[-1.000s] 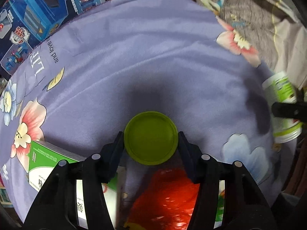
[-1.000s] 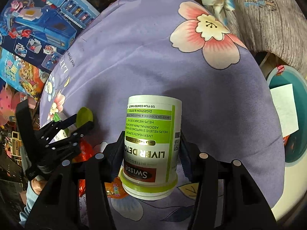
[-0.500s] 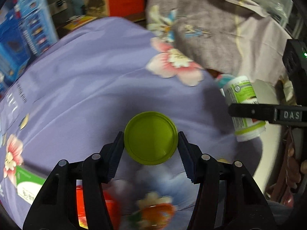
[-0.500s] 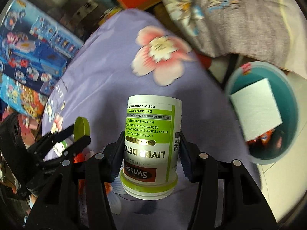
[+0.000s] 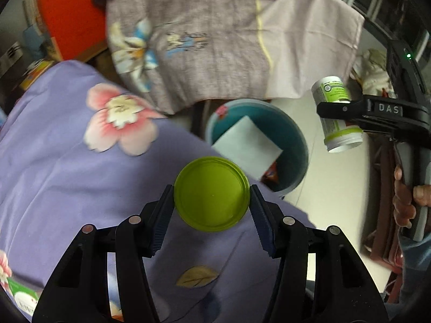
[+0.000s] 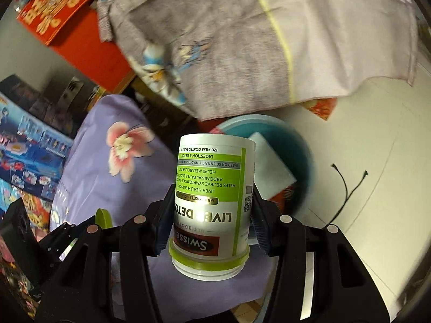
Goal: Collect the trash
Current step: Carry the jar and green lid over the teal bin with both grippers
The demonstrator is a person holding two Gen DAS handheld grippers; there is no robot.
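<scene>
My left gripper [image 5: 211, 196] is shut on a round green lid [image 5: 211, 193], held above the edge of the purple flowered bedspread [image 5: 67, 183]. My right gripper [image 6: 212, 204] is shut on a white and green Swisse pill bottle [image 6: 212, 202], held upside down with no lid. The bottle also shows at the right of the left wrist view [image 5: 336, 115]. A teal bin [image 5: 293, 137] stands on the floor just past the bed edge, with a white sheet of paper [image 5: 247, 145] and a red wrapper inside. In the right wrist view the bin [image 6: 296, 145] lies behind the bottle.
A grey and pink cloth [image 5: 229, 32] hangs behind the bin. A red box [image 6: 89, 40] and toy boxes [image 6: 27, 145] stand at the left. A black cord [image 6: 347, 185] lies on the pale floor [image 6: 363, 134]. A green and white carton [image 5: 21, 296] lies on the bed.
Both grippers have swung right, from over the bedspread toward the bed edge. The teal bin has come into the left wrist view and nearer the middle of the right wrist view. Both grips are unchanged.
</scene>
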